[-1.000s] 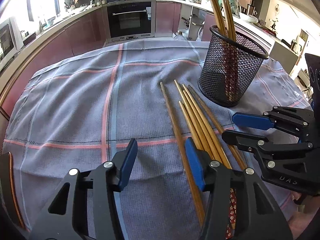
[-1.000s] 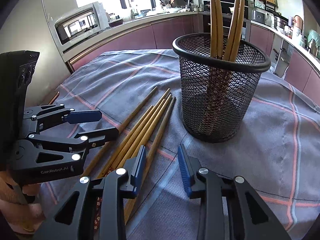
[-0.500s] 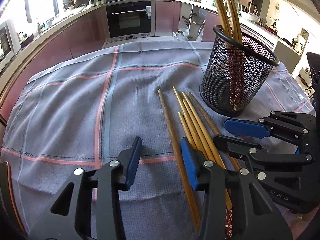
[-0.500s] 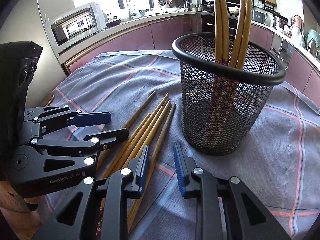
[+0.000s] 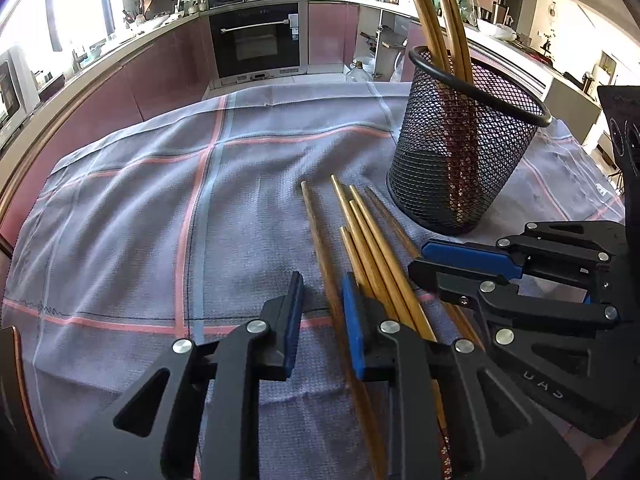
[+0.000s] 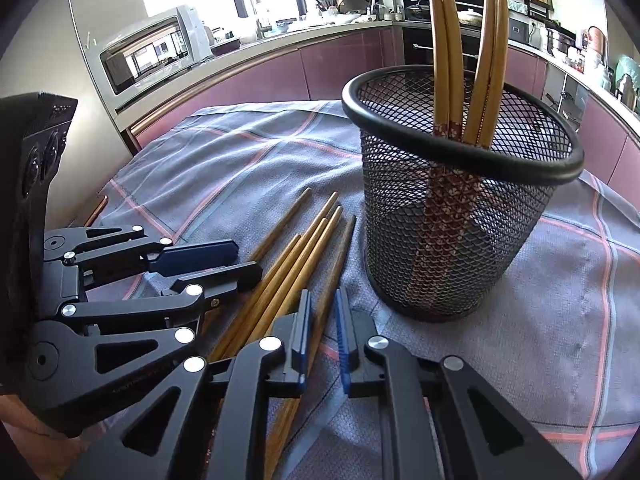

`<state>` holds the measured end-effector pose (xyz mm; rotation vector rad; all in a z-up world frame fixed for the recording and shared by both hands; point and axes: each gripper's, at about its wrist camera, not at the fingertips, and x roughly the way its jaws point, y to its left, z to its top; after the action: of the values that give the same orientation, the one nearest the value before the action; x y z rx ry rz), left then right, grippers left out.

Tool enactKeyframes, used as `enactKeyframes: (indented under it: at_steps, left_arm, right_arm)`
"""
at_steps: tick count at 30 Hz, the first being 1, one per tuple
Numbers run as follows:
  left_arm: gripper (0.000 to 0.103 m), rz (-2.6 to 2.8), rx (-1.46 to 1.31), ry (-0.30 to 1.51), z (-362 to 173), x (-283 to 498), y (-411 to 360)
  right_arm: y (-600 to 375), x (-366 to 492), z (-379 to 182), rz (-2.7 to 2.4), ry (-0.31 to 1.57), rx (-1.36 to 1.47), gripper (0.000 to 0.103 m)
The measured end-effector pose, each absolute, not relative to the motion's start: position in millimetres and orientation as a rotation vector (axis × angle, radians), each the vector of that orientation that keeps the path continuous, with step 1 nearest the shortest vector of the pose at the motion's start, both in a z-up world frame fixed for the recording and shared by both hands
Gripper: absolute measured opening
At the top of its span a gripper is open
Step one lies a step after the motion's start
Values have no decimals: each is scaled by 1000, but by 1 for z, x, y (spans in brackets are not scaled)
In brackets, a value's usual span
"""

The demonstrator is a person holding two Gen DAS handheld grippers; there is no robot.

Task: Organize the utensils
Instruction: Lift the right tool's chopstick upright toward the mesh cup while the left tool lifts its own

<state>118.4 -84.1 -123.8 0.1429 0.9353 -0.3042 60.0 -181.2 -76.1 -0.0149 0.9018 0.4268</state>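
Several wooden chopsticks lie side by side on the checked cloth, also in the right wrist view. A black mesh holder stands upright behind them with several chopsticks in it; it shows in the right wrist view too. My left gripper is open, its jaws astride the leftmost chopstick. My right gripper is open with a narrow gap, astride the rightmost chopstick, low over the cloth. Each gripper shows in the other's view, the right one and the left one.
The grey cloth with pink stripes covers the table. Pink kitchen cabinets and an oven lie beyond the far edge. A toaster oven sits on the counter at the left.
Both grippers have moved forward and lower over the loose chopsticks. The jaws of both have narrowed, the right ones most. The holder looks nearer.
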Motion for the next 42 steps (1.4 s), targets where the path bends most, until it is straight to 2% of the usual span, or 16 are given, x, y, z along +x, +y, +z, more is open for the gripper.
enactKeyframes:
  at_steps: [5,14,25,42]
  left_arm:
    - [11,-312,133,942,-123,118,-85]
    - [8,-298,87,943,-123,113,-83]
    - [7,-306,51,924,-110,109,-70]
    - [7,-353,-8,826,-58,84,-51]
  right_arm:
    - [-182,60,-76,431,905,4,8]
    - [-192,55,-70,447,894,37,6]
    - [-201,42,-55,485,855,59,5]
    - [-208,18,-9,530,699,93,5]
